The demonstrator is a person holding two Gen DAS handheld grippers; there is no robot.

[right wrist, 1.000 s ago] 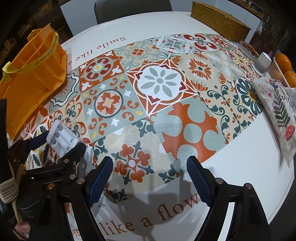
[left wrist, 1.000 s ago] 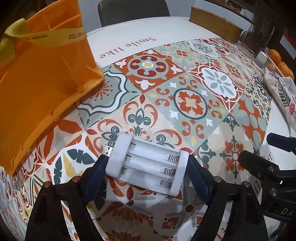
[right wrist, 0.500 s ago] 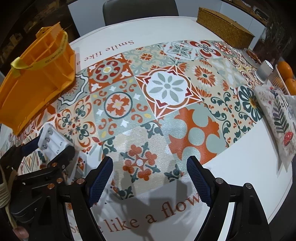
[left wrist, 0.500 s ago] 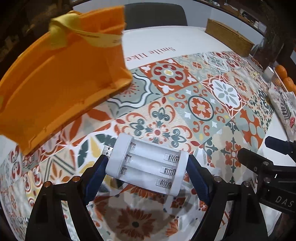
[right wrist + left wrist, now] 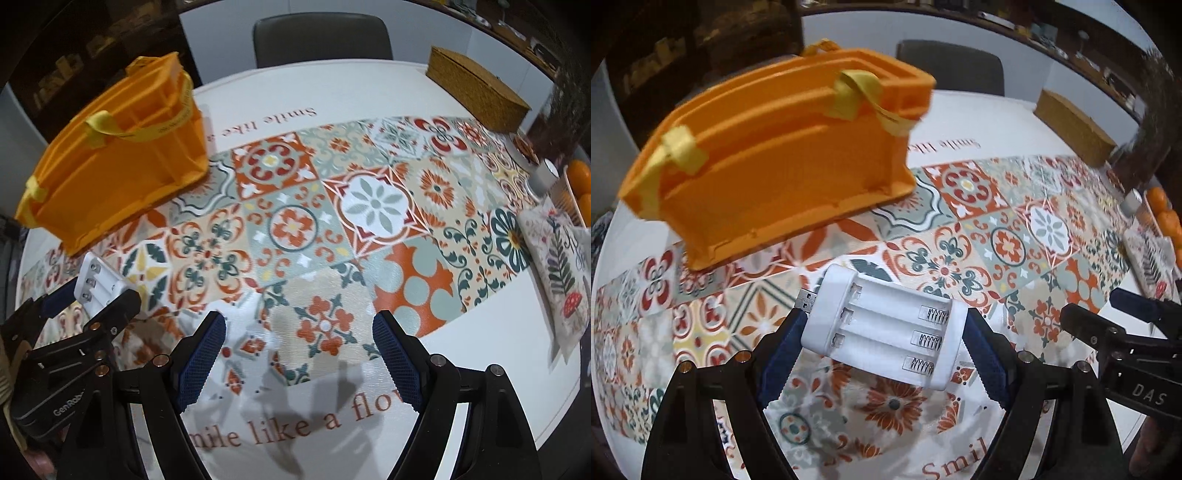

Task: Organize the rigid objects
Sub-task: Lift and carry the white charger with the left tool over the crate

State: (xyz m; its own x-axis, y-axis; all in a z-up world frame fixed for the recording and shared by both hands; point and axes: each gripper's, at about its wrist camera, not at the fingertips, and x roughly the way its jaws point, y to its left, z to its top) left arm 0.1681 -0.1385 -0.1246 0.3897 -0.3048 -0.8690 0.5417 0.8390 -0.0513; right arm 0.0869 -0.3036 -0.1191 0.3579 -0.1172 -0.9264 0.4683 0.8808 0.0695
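Observation:
A white battery charger (image 5: 886,328) with three empty slots and a USB plug is clamped lengthwise between the blue pads of my left gripper (image 5: 884,343), lifted above the patterned tablecloth (image 5: 997,236). An orange fabric organizer bag (image 5: 775,173) with yellow straps stands at the far left of the table, beyond the charger. In the right wrist view the same charger (image 5: 98,286) and left gripper (image 5: 88,295) show at the lower left, and the orange bag (image 5: 110,162) behind them. My right gripper (image 5: 299,354) hangs open over the tablecloth, nothing between its fingers.
A woven basket (image 5: 476,88) sits at the table's far right edge. Oranges (image 5: 580,181), a small white cylinder (image 5: 543,177) and a printed cushion (image 5: 561,273) crowd the right side. A dark chair (image 5: 321,40) stands behind the table.
My left gripper has risen with the charger and swung toward the orange bag, which now shows its whole side and top. The right gripper has lifted a little.

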